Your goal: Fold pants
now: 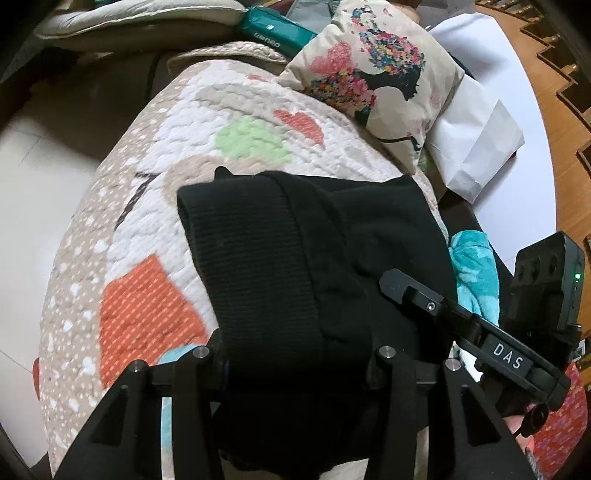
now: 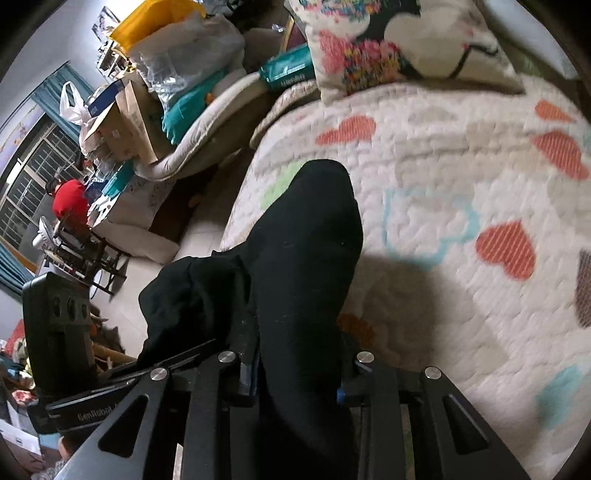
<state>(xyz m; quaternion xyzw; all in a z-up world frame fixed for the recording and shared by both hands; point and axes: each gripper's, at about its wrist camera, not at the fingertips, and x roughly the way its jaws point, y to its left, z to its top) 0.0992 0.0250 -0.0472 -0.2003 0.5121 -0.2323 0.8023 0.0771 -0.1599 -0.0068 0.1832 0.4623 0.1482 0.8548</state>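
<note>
Both sets of jaws are clamped on black cloth. We see the left gripper [image 1: 295,354] pinching the pants [image 1: 310,266] near the ribbed band, and the right gripper [image 2: 299,369] pinching a narrower stretch of the same garment. In both views the pants drape from the jaws out over the quilt [image 1: 155,206], a white and beige cover with orange hearts and a green patch.

Surroundings, left wrist view: a printed cushion [image 1: 373,74] lies at the far end of the quilt, with a white paper bag [image 1: 476,147] just beside it. A teal cloth [image 1: 476,269] sits under the right edge of the pants. The right gripper's body, lettered DAS, crosses the lower right corner with its fingertip over the black fabric. A teal packet [image 1: 273,29] lies beyond the cushion. Nothing lies on the quilt between the pants and the cushion.

Right wrist view only: we note a heap of cardboard boxes [image 2: 125,118], plastic bags and a yellow bag [image 2: 155,22] beside the bed, a barred window [image 2: 33,184] with teal curtains, and a person in a red top [image 2: 70,199] seated far off. The left gripper's body fills the lower left corner there. This view is blurred across the quilt.
</note>
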